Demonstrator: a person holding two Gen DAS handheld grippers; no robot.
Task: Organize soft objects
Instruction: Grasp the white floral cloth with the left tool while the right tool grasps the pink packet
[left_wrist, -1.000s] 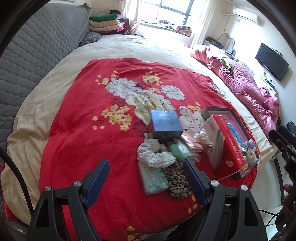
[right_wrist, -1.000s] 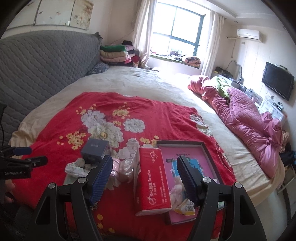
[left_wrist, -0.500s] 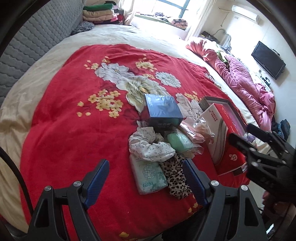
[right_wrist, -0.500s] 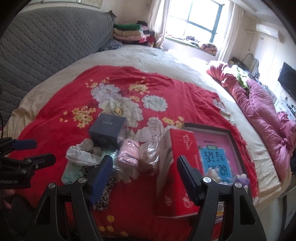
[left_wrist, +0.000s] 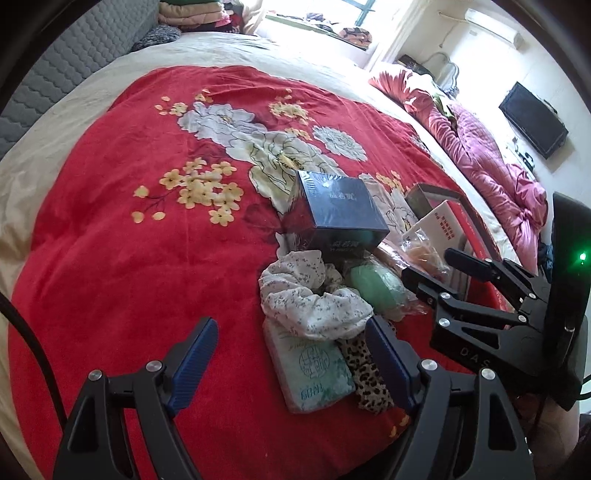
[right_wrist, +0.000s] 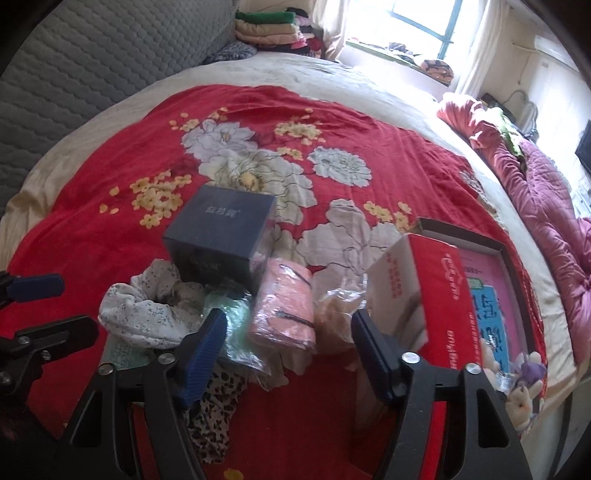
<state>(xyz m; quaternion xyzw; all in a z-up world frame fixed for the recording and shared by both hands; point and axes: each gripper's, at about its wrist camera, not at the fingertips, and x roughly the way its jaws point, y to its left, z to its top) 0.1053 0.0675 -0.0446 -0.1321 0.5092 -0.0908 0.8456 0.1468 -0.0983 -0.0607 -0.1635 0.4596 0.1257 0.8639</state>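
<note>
Red floral blanket covers the bed and carries a heap of soft things: a white flowered scrunchie, a green wrapped bundle, a tissue pack, leopard-print cloth and a pink folded cloth, all beside a dark blue box. Left gripper hangs over the tissue pack, jaws wide and empty. Right gripper has just been narrowing its jaws above the pink cloth, gripping nothing.
</note>
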